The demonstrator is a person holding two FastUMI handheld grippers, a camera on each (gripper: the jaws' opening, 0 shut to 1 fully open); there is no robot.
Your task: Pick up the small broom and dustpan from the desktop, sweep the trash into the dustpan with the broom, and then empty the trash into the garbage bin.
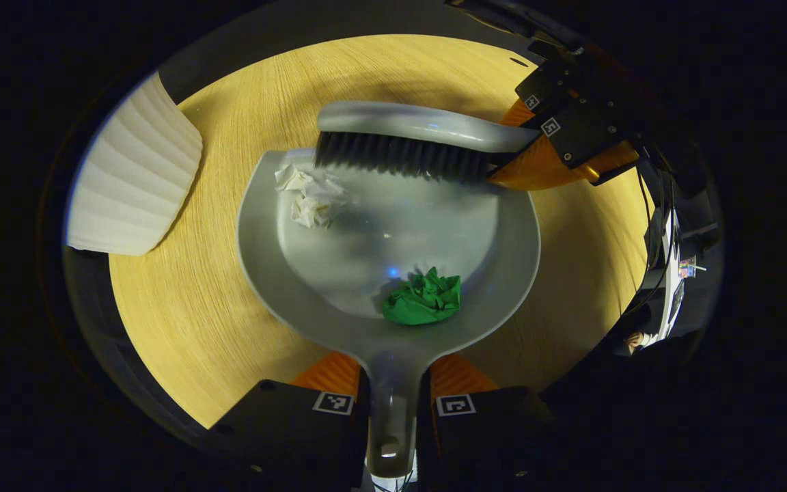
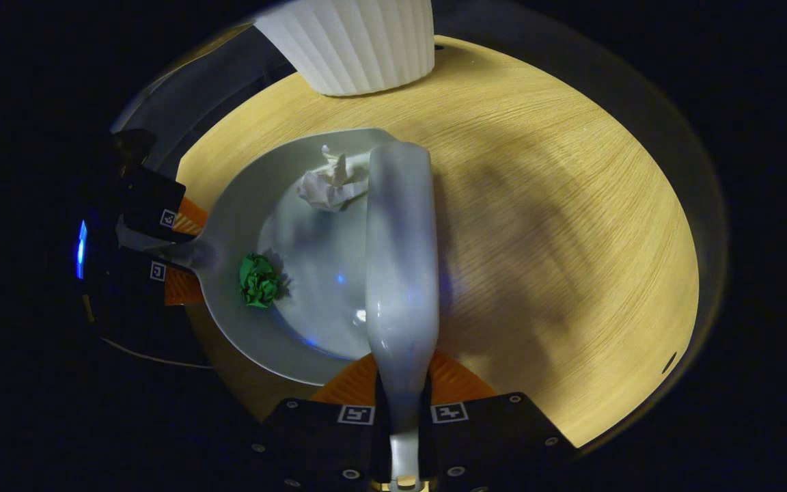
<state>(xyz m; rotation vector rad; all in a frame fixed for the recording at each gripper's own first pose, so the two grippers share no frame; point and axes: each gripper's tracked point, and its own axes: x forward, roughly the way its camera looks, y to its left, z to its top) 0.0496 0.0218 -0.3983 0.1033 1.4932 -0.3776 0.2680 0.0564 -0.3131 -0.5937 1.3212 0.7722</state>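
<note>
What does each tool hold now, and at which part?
The left tool holds the dustpan by its handle. The right tool holds the broom by the narrow end of its handle.

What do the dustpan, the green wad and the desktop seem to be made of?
Dustpan: likely moulded plastic, smooth grey with soft sheen. Green wad: crumpled paper, judging by sharp creases. Desktop: wood or wood-look laminate, with visible grain lines.
</note>
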